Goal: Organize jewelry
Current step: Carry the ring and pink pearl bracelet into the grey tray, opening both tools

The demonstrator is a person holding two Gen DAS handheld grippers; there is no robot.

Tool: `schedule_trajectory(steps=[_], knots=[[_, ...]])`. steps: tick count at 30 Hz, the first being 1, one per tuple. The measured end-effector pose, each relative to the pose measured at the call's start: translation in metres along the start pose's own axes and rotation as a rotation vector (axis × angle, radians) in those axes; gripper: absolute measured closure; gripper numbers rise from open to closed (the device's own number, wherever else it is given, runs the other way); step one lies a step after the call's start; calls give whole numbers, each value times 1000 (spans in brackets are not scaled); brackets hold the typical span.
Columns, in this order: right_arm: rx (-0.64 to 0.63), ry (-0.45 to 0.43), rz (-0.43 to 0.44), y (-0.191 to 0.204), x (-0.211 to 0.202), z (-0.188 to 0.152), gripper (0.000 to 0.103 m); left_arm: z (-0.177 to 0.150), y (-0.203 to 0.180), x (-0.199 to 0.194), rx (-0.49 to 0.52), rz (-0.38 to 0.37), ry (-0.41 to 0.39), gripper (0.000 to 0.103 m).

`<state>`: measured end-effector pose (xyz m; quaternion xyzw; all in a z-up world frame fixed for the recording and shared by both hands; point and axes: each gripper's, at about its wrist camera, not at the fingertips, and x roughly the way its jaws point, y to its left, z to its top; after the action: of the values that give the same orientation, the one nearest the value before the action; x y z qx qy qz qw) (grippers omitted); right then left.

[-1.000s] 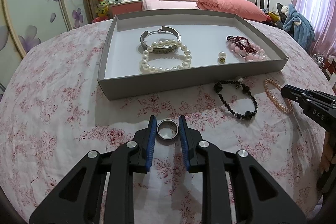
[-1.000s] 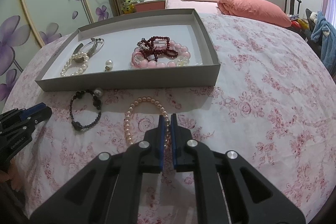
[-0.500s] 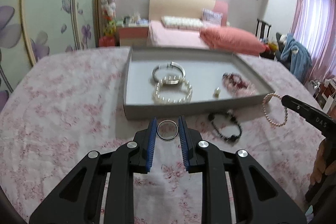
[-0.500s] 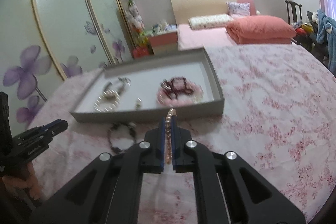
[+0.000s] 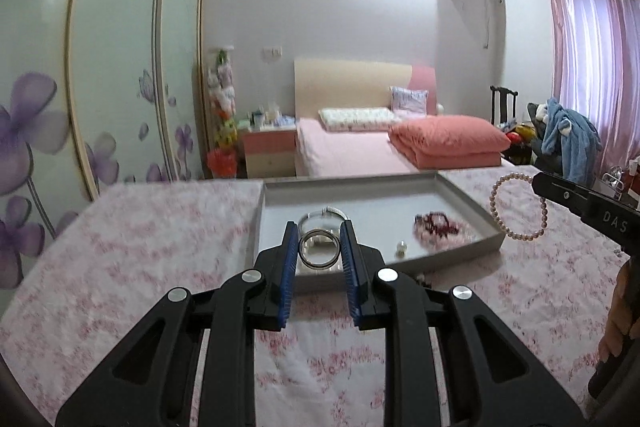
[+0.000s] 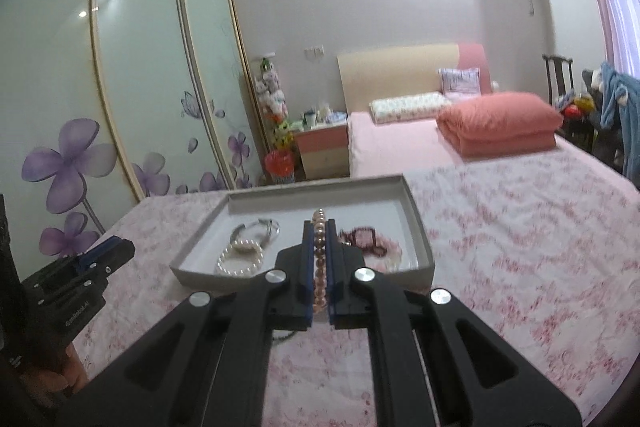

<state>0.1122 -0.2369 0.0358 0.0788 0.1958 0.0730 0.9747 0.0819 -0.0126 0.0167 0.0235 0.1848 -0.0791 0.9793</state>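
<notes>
My left gripper is shut on a silver ring and holds it in the air in front of the grey tray. My right gripper is shut on a pink pearl bracelet, which hangs from it as a loop in the left wrist view, to the right of the tray. The tray holds a silver bangle, a white pearl bracelet, a dark red and pink bead bracelet and a small pearl piece.
The tray sits on a table with a pink floral cloth. A black bead bracelet is mostly hidden behind my left gripper. Behind the table are a bed, a nightstand, and a floral wardrobe to the left.
Both grippers have risen off the cloth. The left one carries the ring up, the right one lifts the pink pearl bracelet, which now hangs free. The black bracelet stays on the cloth.
</notes>
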Motion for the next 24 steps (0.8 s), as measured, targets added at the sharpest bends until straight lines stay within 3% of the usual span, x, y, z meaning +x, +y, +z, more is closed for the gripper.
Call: schedule_trajectory(steps=[10,24], knots=[[-36,-63,-10,17,5,19,97,17,-14,9,33,12,-49,80],[-8,-67,-33,13,54,36,97,25,-8,65,-9,19,-1,80]])
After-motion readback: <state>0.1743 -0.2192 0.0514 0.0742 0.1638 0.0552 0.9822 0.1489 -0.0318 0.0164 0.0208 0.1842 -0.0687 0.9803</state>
